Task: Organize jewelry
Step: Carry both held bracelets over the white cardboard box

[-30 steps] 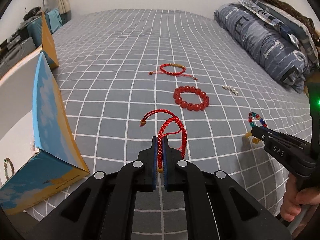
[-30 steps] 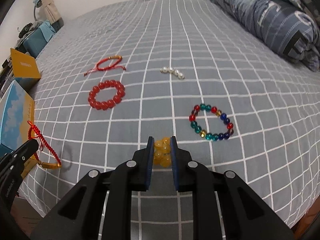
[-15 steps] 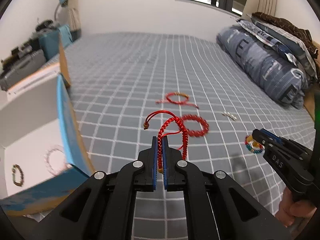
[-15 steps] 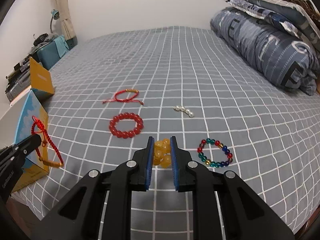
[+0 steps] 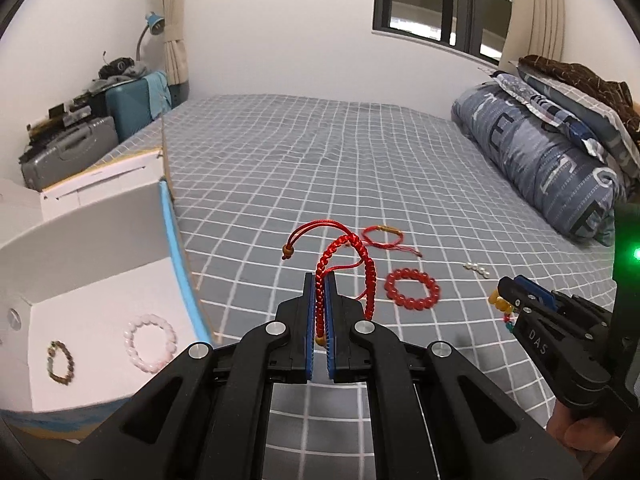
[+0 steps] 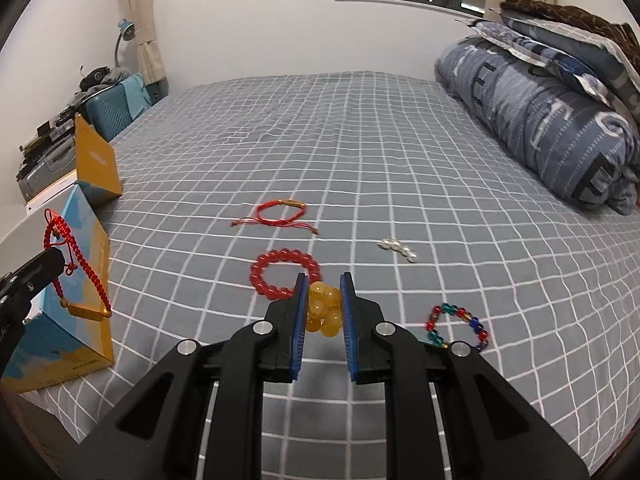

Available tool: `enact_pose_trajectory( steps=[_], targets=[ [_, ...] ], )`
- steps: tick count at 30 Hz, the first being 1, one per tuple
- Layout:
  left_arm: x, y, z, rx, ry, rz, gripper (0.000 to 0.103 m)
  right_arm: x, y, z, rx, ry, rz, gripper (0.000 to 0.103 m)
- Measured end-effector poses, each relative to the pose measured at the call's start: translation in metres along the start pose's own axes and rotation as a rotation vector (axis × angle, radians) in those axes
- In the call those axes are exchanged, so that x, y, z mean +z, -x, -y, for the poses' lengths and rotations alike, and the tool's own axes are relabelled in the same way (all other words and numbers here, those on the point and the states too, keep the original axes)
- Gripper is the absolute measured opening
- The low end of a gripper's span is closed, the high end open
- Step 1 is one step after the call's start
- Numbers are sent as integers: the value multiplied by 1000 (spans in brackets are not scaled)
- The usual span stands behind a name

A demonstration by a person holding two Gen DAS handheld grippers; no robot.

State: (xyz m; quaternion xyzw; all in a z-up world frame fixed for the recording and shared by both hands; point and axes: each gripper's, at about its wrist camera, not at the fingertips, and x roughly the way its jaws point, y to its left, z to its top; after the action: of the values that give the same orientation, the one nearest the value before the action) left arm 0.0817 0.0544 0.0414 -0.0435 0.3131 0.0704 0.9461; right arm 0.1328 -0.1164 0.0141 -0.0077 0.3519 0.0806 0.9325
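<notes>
My left gripper (image 5: 319, 280) is shut on a red braided cord bracelet (image 5: 352, 256), held above the bed beside the open box (image 5: 100, 292); it also shows in the right wrist view (image 6: 76, 264). My right gripper (image 6: 324, 280) is shut on a yellow bead bracelet (image 6: 324, 306), lifted off the bed. The box holds a pink bead bracelet (image 5: 150, 338) and a brown bead bracelet (image 5: 60, 364). On the bed lie a red bead bracelet (image 6: 284, 276), a thin red cord bracelet (image 6: 280, 216), small pearls (image 6: 398, 249) and a multicolour bead bracelet (image 6: 458, 326).
The box (image 6: 68, 304) sits at the bed's left front edge, its orange lid (image 6: 96, 160) standing up behind. Rolled blue quilts (image 6: 540, 120) line the right side. Suitcases (image 5: 68, 148) stand off the bed at the left. The grey checked sheet (image 6: 340, 140) stretches far back.
Both grippers have risen and tilted up with their bracelets. The left gripper has moved toward the box, whose inside now shows.
</notes>
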Motion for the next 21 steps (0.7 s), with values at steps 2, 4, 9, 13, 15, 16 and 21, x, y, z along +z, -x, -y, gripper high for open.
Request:
enact_pose_trajectory(
  steps=[2, 4, 9, 13, 15, 16, 21],
  targets=[
    [4, 1, -6, 4, 5, 1, 4, 5, 0, -8, 3, 12, 9, 15],
    [10, 4, -18, 14, 24, -1, 4, 13, 1, -20, 24, 17, 12, 15],
    [18, 10, -51, 65, 48, 1, 4, 36, 2, -62, 42, 85, 32, 15],
    [23, 19, -84, 135, 65, 6, 4, 51, 1, -98, 90, 118, 43, 15],
    [25, 27, -104, 166, 85, 16, 4, 57, 1, -118, 114, 137, 48, 15],
    [26, 31, -116, 174, 102, 15, 4, 60, 1, -133, 131, 150, 52, 15],
    [25, 51, -165, 263, 156, 11, 4, 63, 8, -187, 204, 194, 57, 15]
  ],
)
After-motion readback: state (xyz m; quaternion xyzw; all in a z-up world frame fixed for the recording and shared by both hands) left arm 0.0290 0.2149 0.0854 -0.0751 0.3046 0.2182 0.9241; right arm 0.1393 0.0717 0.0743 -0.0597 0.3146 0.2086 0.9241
